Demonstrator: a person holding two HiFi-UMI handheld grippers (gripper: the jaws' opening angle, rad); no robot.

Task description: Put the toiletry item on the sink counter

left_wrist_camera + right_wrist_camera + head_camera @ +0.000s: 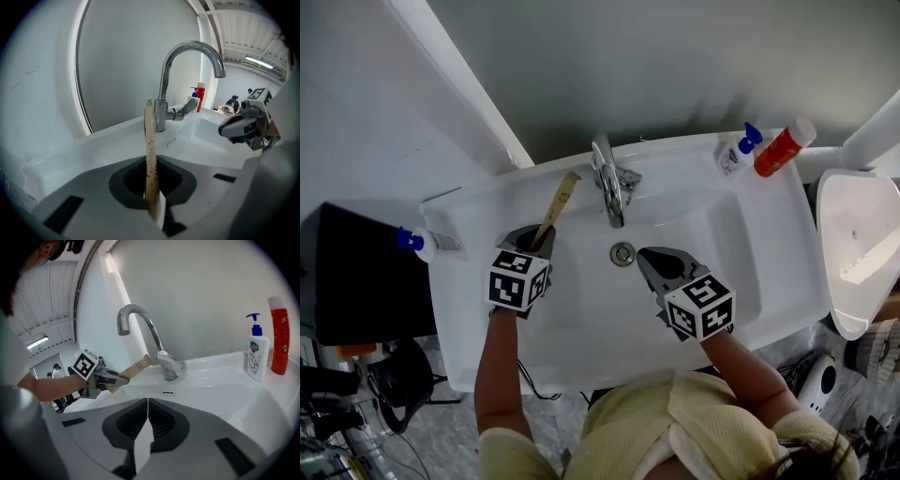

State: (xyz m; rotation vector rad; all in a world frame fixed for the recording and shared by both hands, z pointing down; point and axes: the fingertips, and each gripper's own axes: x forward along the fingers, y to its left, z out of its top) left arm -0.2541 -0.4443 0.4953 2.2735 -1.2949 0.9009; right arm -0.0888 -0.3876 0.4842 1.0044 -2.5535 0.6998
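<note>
The toiletry item point(558, 208) is a flat tan tube with small red print. My left gripper point(532, 239) is shut on its lower end and holds it above the sink's left side, its free end slanting toward the faucet point(607, 187). In the left gripper view the tube point(150, 150) stands upright between the jaws of the left gripper point(152, 201). My right gripper point(661, 261) hangs over the basin right of the drain, shut with nothing in it; in its own view the right gripper point(146, 427) has its jaws pressed together. That view also shows the tube point(138, 366).
The white sink counter point(469, 216) runs along the wall. A small blue-capped tube point(422, 242) lies at its left end. A blue pump bottle point(736, 150) and a red bottle point(783, 147) stand at its back right corner. A white fixture point(858, 253) is right of the sink.
</note>
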